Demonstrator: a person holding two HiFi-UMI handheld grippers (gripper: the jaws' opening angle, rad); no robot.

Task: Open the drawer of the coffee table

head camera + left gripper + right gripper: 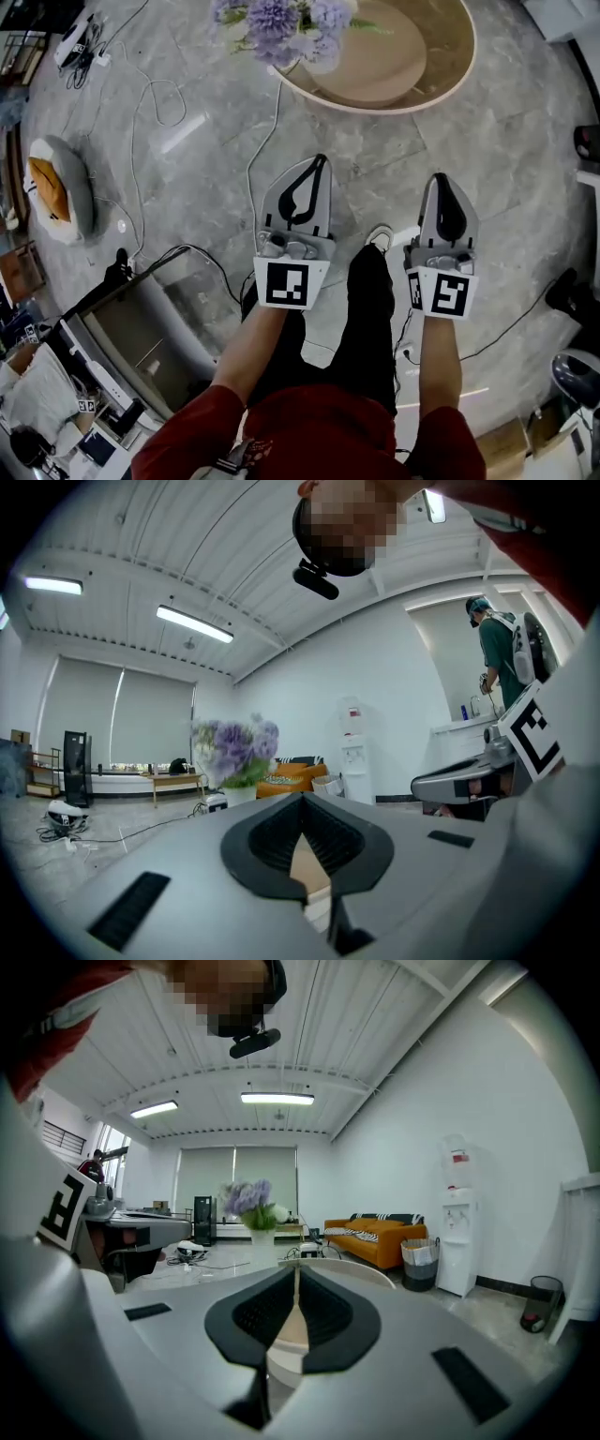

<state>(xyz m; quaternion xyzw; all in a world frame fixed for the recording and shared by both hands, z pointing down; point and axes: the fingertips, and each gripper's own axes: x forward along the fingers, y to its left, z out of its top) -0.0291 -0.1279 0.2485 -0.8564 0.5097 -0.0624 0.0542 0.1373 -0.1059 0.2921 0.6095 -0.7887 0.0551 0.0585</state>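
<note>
Two grippers point toward the far side over the grey floor, and both are empty. The left gripper [315, 173] has its jaws drawn together at the tips with nothing between them, and the right gripper [442, 192] is likewise closed on nothing. The coffee table [441, 89] lies straight ahead of them on the far side, apart from both tips. Its rounded tabletop spreads left to right across their line, and the left gripper's tip looks a shade nearer to the rim. The drawer shows in no view, so I judge it sits in the table's side under that rim. Either gripper would have to drop lower and move farther out to find its front. On the far left part of the tabletop a vase [258, 1237] holds purple flowers [277, 21]
</note>
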